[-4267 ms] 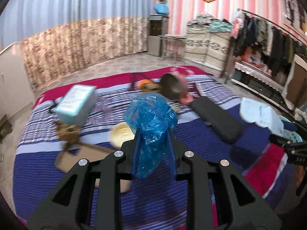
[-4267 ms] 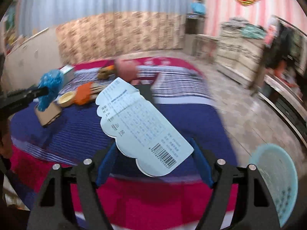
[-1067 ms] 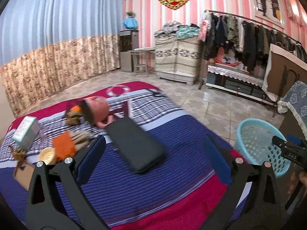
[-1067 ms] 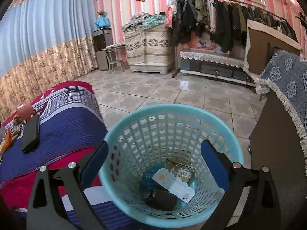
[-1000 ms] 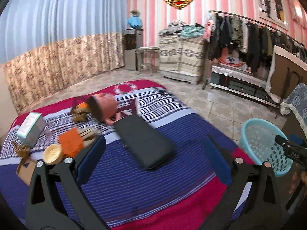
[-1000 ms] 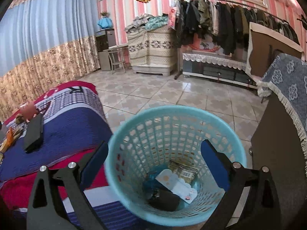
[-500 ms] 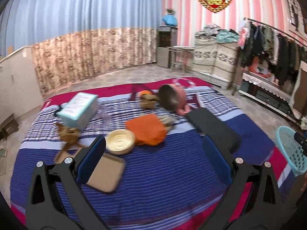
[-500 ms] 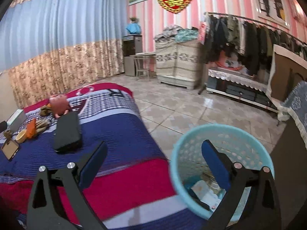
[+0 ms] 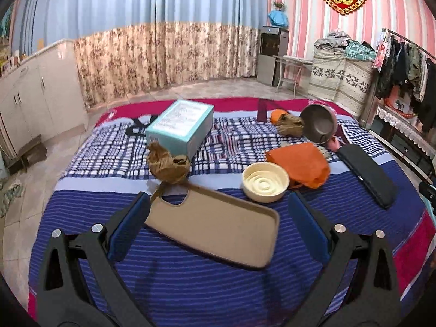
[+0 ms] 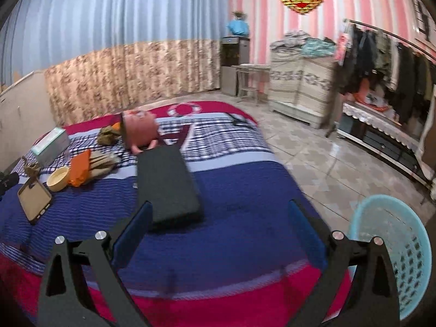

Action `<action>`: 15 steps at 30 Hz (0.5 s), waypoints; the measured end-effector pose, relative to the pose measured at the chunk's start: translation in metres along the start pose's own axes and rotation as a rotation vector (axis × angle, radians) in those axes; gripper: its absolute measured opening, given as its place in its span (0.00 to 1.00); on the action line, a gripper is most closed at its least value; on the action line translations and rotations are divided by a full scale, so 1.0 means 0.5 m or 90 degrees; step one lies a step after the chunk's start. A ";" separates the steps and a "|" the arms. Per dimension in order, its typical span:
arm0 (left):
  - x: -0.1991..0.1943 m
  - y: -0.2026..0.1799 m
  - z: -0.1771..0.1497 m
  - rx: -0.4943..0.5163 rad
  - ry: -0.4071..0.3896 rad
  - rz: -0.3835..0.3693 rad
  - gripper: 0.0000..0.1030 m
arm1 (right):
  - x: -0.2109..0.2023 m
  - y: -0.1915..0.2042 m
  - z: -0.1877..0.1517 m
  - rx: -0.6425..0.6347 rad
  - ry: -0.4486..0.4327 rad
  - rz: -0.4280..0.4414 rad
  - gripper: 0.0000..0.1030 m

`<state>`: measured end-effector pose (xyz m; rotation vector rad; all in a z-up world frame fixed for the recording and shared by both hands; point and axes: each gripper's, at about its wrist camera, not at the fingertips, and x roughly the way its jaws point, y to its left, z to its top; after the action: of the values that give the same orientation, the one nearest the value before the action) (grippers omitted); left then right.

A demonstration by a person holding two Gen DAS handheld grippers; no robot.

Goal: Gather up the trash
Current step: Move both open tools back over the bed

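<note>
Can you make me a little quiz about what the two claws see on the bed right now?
1. True or false: the left claw is squeezing the tan phone case.
2. What lies right next to the cream bowl? A) orange bag B) green apple C) red shoe
3. Fill in: beside the bed, on the floor, stands a light blue ____.

Key:
1. False. Both the left claw and the right claw are open and hold nothing.
2. A, the orange bag.
3. Basket.
</note>
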<state>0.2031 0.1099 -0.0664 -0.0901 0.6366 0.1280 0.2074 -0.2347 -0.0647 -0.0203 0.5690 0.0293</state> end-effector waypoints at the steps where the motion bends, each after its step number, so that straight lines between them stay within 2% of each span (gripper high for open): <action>1: 0.010 0.002 0.002 -0.002 0.008 -0.005 0.95 | 0.010 0.019 0.004 -0.011 0.004 0.009 0.94; 7: 0.075 -0.040 0.014 0.039 0.039 -0.044 0.95 | 0.058 0.096 0.019 -0.052 0.016 0.026 0.94; 13: 0.162 -0.074 0.033 0.046 0.109 -0.092 0.94 | 0.083 0.119 0.031 -0.051 0.028 0.040 0.94; 15: 0.185 -0.077 0.034 0.044 0.134 -0.107 0.89 | 0.091 0.126 0.032 -0.051 0.032 0.041 0.94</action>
<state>0.2923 0.0823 -0.1061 -0.0909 0.8397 -0.0676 0.2523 -0.1705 -0.0767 -0.0812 0.6190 0.1147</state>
